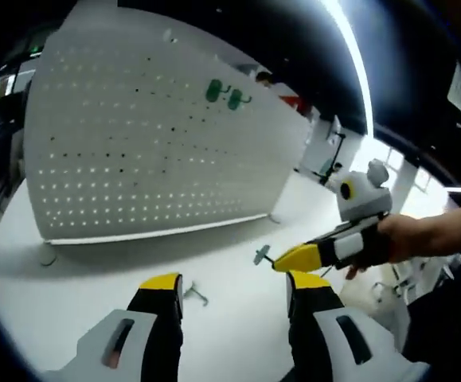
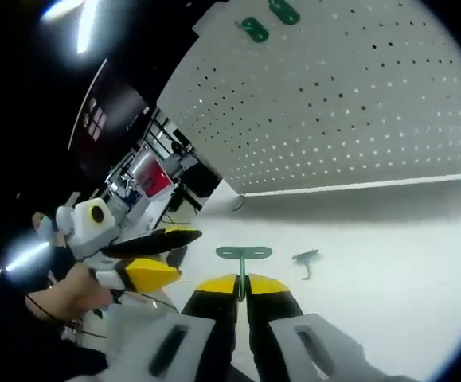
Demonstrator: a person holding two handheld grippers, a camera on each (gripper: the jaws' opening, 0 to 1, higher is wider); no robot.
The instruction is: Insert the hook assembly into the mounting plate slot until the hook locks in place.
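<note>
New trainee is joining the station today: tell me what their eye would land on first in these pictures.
The big white pegboard standing upright on the white table, with two green hooks hung near its top. Next, the right gripper, shut on a grey hook in front of the board. A second loose hook lies on the table beside it.

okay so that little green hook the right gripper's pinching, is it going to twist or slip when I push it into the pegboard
The green hook looks like thin rigid metal, so it probably won't flex. The right gripper pinches only its narrow stem, so it may pivot under push. It seems light; the white pegboard stands upright and could shift.
</note>
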